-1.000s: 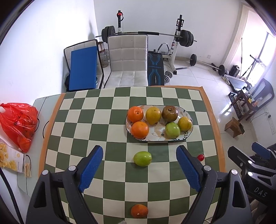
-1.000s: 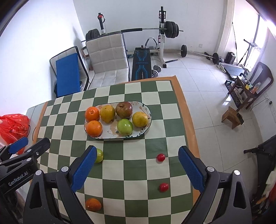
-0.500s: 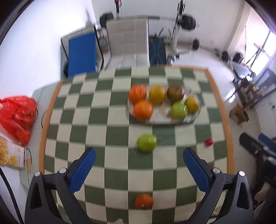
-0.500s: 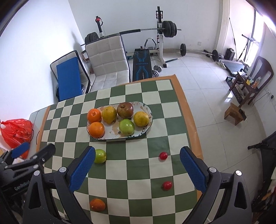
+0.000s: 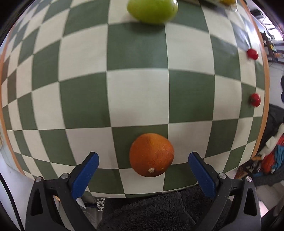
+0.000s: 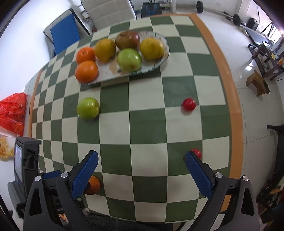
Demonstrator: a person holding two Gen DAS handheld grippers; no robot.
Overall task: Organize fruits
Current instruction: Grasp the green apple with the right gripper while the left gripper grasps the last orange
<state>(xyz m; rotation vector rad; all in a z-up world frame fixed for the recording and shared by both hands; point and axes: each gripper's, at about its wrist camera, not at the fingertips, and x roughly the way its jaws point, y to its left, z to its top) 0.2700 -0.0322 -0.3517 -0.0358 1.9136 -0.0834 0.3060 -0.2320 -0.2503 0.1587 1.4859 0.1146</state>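
My left gripper (image 5: 142, 158) is open low over the near table edge, with a loose orange (image 5: 151, 155) between its blue fingers, not gripped. A green apple (image 5: 152, 9) lies farther on. My right gripper (image 6: 141, 157) is open and empty above the checkered cloth. In the right wrist view the oval plate (image 6: 159, 61) holds two oranges, two yellow fruits, a brown-red apple and a green apple. The loose green apple (image 6: 88, 107), the orange (image 6: 93, 185) and two small red fruits (image 6: 189, 104) (image 6: 196, 153) lie on the cloth.
The green-and-white checkered table (image 6: 147, 124) has an orange border. A red plastic bag (image 6: 13, 112) lies off its left side. A blue-padded chair (image 6: 64, 33) and gym gear stand behind. The left gripper's body (image 6: 26, 160) shows at lower left.
Both grippers have dropped toward the table. The left one has pulled back and down so the near orange now sits between its open fingers. The right one moved closer over the cloth.
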